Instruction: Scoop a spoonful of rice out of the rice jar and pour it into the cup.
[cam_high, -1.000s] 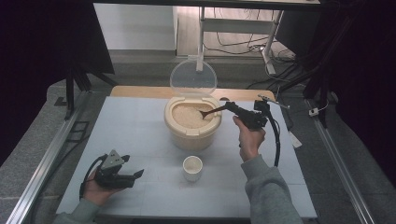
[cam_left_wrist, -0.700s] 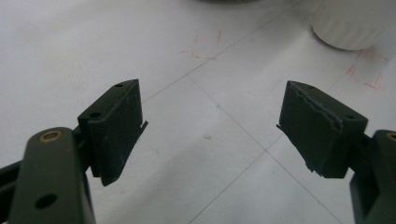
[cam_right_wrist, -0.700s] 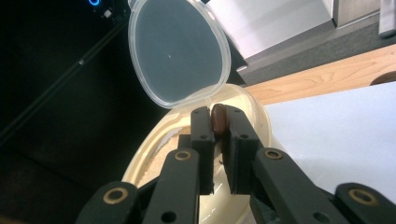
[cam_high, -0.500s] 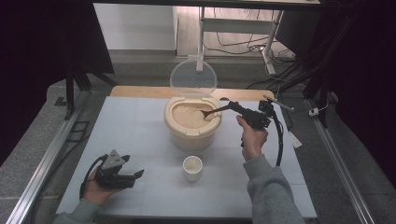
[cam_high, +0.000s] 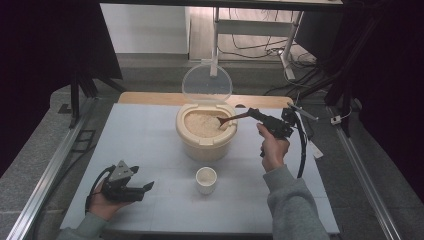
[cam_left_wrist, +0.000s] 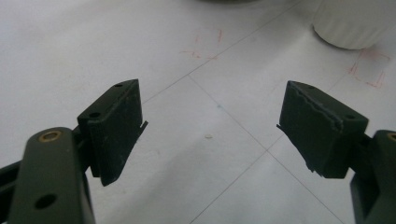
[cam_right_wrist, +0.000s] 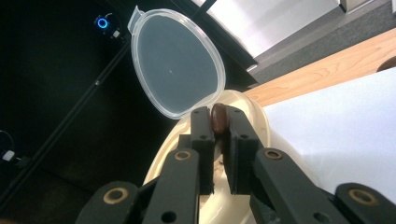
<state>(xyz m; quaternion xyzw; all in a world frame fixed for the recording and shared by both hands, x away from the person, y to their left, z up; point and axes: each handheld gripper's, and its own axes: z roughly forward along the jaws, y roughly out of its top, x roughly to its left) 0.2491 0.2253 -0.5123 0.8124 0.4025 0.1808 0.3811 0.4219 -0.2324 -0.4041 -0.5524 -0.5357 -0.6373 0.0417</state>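
Observation:
A cream rice container (cam_high: 206, 141) stands mid-table, full of rice (cam_high: 200, 123), its clear lid (cam_high: 206, 84) hinged upright behind. My right gripper (cam_high: 254, 113) is shut on the handle of a dark brown spoon (cam_high: 231, 119) whose bowl dips into the rice at the container's right side. From the right gripper view the spoon handle (cam_right_wrist: 218, 117) sits clamped between the jaws, with the lid (cam_right_wrist: 175, 60) and container rim (cam_right_wrist: 254, 112) beyond. A small white cup (cam_high: 206, 179) stands in front of the container. My left gripper (cam_high: 147, 187) rests open at the table's front left; the cup (cam_left_wrist: 355, 21) appears at its upper right.
The white table top (cam_high: 140, 145) has a wooden strip (cam_high: 150, 98) along its far edge. Metal rails (cam_high: 47, 175) run along both sides. A cable (cam_high: 301, 150) hangs from the right gripper. Faint red marks (cam_left_wrist: 205, 44) and grid lines cross the surface near the left gripper.
The right gripper has lowered and shifted slightly, tipping the spoon's bowl into the rice. The left gripper has stayed in place.

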